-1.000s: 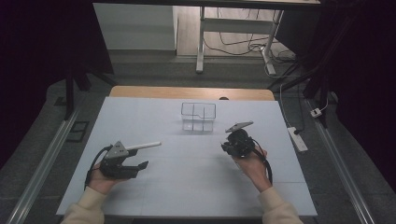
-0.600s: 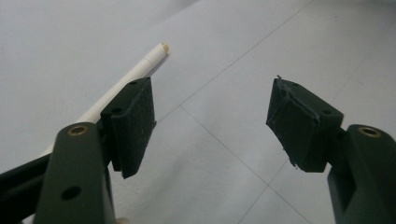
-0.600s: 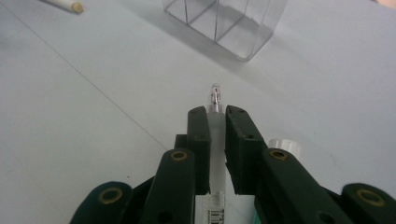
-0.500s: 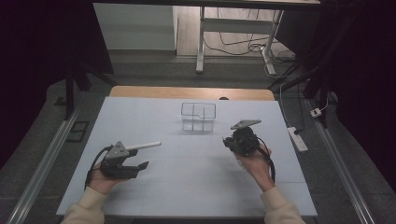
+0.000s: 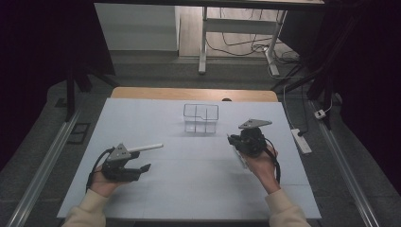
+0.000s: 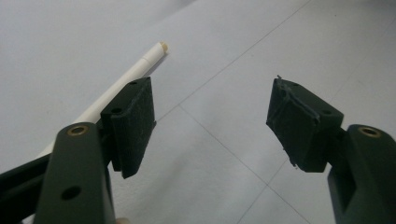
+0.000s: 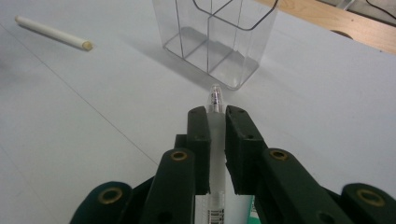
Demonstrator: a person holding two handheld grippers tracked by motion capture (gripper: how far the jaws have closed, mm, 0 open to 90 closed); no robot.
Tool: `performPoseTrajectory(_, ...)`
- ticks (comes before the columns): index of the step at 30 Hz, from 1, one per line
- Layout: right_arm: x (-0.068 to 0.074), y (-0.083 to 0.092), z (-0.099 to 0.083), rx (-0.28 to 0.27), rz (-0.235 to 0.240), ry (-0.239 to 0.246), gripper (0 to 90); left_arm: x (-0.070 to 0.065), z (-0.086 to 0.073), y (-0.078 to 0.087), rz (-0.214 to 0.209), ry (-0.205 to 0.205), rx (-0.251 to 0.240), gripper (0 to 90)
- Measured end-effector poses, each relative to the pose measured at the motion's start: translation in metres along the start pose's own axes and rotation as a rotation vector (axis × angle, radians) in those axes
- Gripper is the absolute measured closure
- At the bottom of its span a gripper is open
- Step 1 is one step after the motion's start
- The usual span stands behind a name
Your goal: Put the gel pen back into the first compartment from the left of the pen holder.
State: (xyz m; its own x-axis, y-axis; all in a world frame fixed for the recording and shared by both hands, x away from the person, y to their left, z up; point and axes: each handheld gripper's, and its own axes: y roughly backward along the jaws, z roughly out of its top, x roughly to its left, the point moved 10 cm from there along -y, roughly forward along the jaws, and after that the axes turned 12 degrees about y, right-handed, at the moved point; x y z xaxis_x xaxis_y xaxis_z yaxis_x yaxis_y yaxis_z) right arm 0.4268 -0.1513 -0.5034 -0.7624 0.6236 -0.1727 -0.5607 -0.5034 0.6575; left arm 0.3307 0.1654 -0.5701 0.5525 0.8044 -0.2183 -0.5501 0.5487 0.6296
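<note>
1. The right tool [image 7: 215, 122] is clamping a clear pen [image 7: 215, 99], its jaws pressing on the barrel from both sides, and the rounded tip is sticking out just past the pads.
2. In the right gripper view the pen's lower barrel is running down between the jaws and is being cut off by the bottom edge, with only part of a printed label showing there.
3. In the high view the right tool [image 5: 235, 142] is sitting near the bench's right edge, and the pen [image 5: 240, 158] is showing as a faint pale strip beside the hand, hard to make out.
4. The clear divided holder [image 5: 201, 118] is standing toward the far edge of the bench, around its middle; in the right gripper view its top [image 7: 219, 32] is being cropped, and the pen's tip is pointing at its near wall, apart from it.
5. The left tool [image 6: 212, 119] is standing wide open with nothing between its jaws, near the bench's left edge [image 5: 142, 168].
6. A white pencil [image 6: 126, 79] is lying on the bench beside the left jaw, its lower end hidden behind that jaw; the high view is showing it [image 5: 146, 147] just beyond the tool.
</note>
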Motion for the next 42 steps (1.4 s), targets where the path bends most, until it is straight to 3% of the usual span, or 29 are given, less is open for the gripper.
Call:
performPoseTrajectory(9,-0.004,0.009,0.011,-0.093,-0.03,0.005,79.5,-0.001,0.0,-0.001,-0.001,-0.002,0.003,32.3)
performPoseTrajectory(23,-0.01,0.014,0.022,-0.167,-0.035,-0.022,79.4,-0.002,0.0,-0.001,-0.005,-0.002,0.001,32.2)
performPoseTrajectory(33,-0.015,0.017,0.049,-0.257,-0.034,-0.036,79.4,-0.004,0.0,0.0,-0.008,-0.004,0.0,32.2)
performPoseTrajectory(42,-0.015,0.011,0.066,-0.29,-0.024,-0.037,79.4,-0.004,0.0,0.0,-0.01,-0.004,0.001,32.2)
